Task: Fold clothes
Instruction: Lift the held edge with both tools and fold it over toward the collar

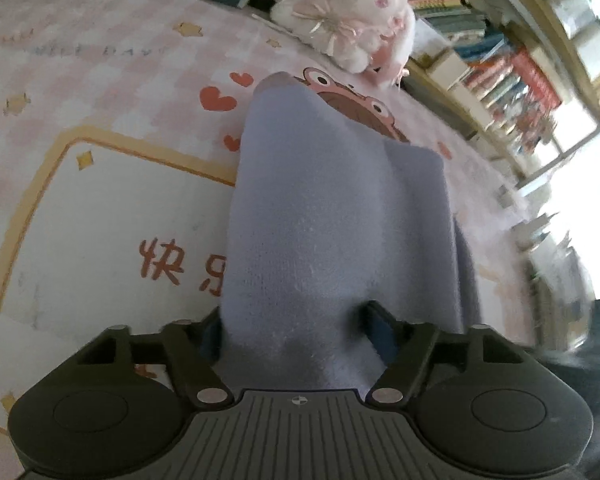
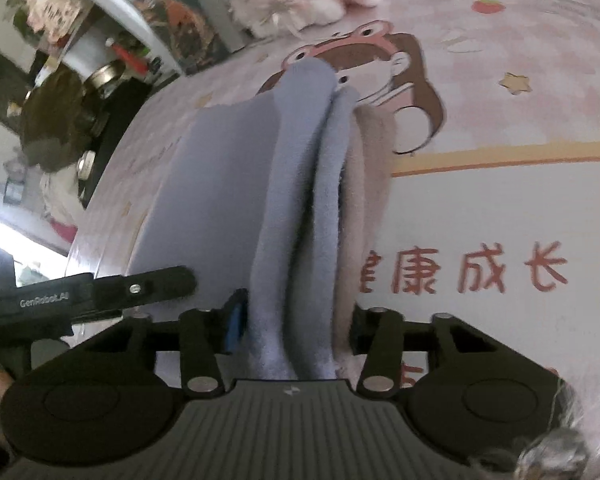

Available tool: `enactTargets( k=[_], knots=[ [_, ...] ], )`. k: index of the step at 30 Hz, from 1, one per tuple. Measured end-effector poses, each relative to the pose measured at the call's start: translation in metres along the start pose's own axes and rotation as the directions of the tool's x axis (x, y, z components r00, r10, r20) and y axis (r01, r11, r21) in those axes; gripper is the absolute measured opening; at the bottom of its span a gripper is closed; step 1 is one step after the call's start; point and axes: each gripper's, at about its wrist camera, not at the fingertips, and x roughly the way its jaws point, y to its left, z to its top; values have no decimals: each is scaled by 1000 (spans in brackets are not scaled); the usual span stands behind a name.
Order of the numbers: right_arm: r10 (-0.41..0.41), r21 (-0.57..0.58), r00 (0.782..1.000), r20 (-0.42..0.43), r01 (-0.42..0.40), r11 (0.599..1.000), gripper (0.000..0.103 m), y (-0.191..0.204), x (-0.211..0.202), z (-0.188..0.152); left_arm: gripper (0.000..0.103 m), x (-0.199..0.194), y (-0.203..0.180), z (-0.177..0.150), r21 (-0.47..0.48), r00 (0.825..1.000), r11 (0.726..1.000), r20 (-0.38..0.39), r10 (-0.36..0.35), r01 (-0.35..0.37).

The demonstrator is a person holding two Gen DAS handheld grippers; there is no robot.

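Both grippers clamp the blue garment above the printed mat; fold in progress.

The left gripper (image 1: 296,320) is closed on the blue garment (image 1: 332,216), which drapes from its jaws toward 12 o'clock over the pink printed mat (image 1: 100,208). The right gripper (image 2: 296,320) is closed on the same garment (image 2: 220,184), bunched here into several upright layers, with a beige inner face showing at 1 o'clock. In the right view the left gripper's finger (image 2: 148,286) enters at 9 o'clock. A plush toy (image 1: 340,12) sits at 12 o'clock, bookshelves (image 1: 500,72) at 2 o'clock. Judged progress: the garment appears doubled at least once but is lifted, not laid flat. Remaining: lowering, aligning the edges, releasing, and any further folds.
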Motion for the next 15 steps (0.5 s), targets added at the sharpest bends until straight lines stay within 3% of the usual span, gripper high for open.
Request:
enactTargets(
  k=[2,5,15],
  knots=[
    [-27,-60,999,29,28,998,31,10,-5,-1,53,-9,-4,-1,17,999,1000,28,-15,15],
    [-45,-146,995,90,58,988,30,24,-20,-2,53,-23,-14,-1,48,997,999,75,-24,21],
    [-23,-153,988,152,47,987,30,28,-62,-7,53,-46,-40,-10,89,991,995,128,-46,35]
  ],
)
